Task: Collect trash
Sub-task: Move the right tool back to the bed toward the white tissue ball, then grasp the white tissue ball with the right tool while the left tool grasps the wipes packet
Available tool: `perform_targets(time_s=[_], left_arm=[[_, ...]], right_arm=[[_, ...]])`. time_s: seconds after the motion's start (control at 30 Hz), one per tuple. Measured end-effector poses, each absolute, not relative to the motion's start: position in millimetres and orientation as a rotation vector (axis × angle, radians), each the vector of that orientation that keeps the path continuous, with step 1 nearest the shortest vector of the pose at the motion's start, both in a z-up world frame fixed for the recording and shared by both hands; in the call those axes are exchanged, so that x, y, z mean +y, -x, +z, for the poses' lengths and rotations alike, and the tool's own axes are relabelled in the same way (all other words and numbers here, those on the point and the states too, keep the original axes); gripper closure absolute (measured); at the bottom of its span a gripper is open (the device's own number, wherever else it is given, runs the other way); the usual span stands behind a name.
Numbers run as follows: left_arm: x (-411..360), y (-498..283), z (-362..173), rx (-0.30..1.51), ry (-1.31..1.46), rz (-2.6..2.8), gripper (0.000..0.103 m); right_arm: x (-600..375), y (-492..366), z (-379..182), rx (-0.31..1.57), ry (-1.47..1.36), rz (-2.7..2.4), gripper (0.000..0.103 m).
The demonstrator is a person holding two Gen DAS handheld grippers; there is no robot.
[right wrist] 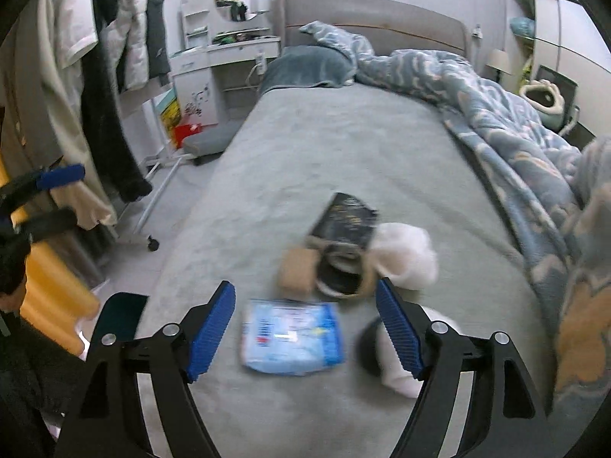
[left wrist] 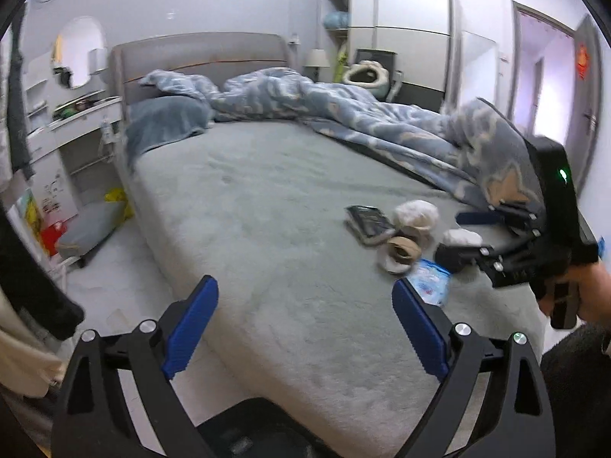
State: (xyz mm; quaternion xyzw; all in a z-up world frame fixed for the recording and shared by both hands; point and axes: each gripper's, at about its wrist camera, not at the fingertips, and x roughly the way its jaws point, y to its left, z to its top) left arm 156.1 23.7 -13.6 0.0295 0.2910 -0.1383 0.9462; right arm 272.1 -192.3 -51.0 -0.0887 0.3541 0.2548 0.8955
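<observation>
Over the bed (right wrist: 343, 145), both grippers, left (left wrist: 305, 328) and right (right wrist: 305, 328), spread wide and empty above a blue packet (right wrist: 292, 337).

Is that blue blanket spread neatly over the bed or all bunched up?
Bunched up. The blue blanket lies crumpled in folds along one side of the bed, leaving most of the grey sheet bare.

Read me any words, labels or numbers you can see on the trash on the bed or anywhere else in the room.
None can be read.
Blue packet: printing, blurred.
Black packet: pale marks, blurred.
Red door decoration: too small.
White cabinet: dark decal, no legible text.
</observation>
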Motion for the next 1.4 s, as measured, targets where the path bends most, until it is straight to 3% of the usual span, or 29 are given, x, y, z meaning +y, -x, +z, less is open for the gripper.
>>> perform_targets(time_s=[1.0,1.17,1.4], left_arm=[[-67.4,-213.2,-79.8,0.772,-0.09,-0.555,0.008],[-78.7,-216.7,-84.8,0.788,-0.088,-0.584,0.008],[-92.4,-220.8,-93.5,0.806,-0.113,-0.594,0.008]], right_arm=[[-285.6,-314.6,-103.2,0.922,-0.076,0.485,0.023],[-285.9,-313.8,-103.2,0.93,-0.082,0.504,0.037],[-294.3,-311.6,-93.5,0.894,-0.112,0.512,0.039]])
